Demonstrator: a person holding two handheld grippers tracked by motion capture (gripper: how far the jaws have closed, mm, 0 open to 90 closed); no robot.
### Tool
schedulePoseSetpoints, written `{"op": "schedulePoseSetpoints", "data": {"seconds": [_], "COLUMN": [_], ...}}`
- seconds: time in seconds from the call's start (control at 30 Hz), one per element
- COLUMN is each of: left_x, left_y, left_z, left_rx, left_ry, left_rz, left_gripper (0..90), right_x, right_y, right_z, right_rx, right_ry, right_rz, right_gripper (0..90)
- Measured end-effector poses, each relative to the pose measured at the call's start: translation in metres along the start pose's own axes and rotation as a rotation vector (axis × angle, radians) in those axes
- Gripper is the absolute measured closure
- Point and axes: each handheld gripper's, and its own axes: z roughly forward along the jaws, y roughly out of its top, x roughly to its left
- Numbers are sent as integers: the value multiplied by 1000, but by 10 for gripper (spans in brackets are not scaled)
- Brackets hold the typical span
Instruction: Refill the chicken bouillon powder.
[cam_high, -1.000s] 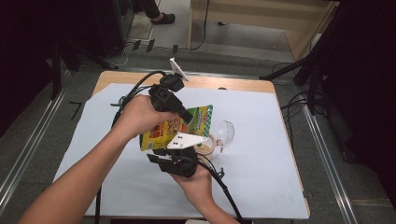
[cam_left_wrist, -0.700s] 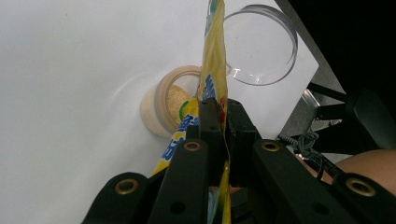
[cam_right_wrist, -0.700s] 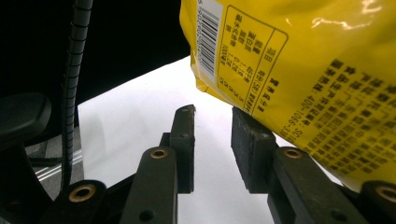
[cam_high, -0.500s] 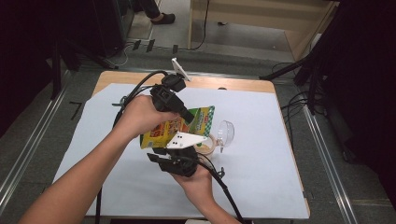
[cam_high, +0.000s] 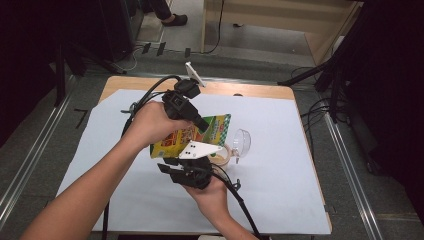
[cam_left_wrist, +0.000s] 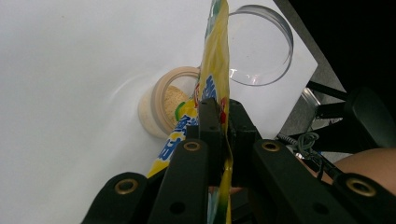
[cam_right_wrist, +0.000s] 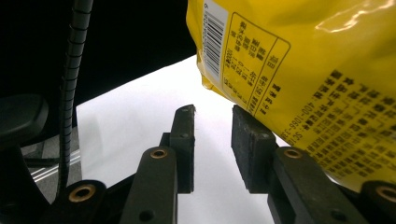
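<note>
Pouch (cam_left_wrist: 215, 56) edge (pinched) in left gripper (cam_left_wrist: 219, 122)

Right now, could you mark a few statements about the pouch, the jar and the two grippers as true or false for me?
1. The left gripper is clamped on the yellow pouch. True.
2. The right gripper grips the pouch between its jaws. False: its jaws stand apart with nothing between them, the pouch beside them.
3. The small jar has its lid on. False: it stands open, with tan powder inside.
4. The clear lid lies on the white sheet beside the jar. True.
</note>
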Motion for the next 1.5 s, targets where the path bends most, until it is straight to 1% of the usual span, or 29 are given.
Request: {"op": "schedulePoseSetpoints", "data": {"seconds": [0.43,0.5,0.53,0.73,1.0,1.17,1.3,1.33,1.4,1.5], "left_x": [0,-1,0,-1,-4,-5,-5,-5,-5,-6], "left_y": [0,-1,-1,-1,2,3,3,3,3,4], "left_z": [-1,-1,-1,-1,0,1,0,0,0,1], "left_rx": [-1,2,1,4,12,17,15,17,14,15], "left_ry": [0,-2,-2,8,21,28,33,31,33,29], "left_rz": [4,4,5,6,10,5,1,2,2,2], "left_gripper": [879,880,881,885,886,887,888,888,888,888], "right_x": [0,0,1,1,1,-1,-3,-3,-3,-3], "right_y": [0,1,1,1,1,-2,-8,-9,-8,-7], "right_z": [0,0,-1,0,0,2,6,6,4,3], "right_rx": [-2,-10,-19,-11,-17,-8,18,15,-8,-19], "right_ry": [2,7,7,9,8,-14,-48,-55,-57,-50], "right_rz": [1,1,-8,-8,-8,-10,-6,-12,-7,-6], "right_gripper": [718,722,722,721,719,719,719,718,719,718]}}
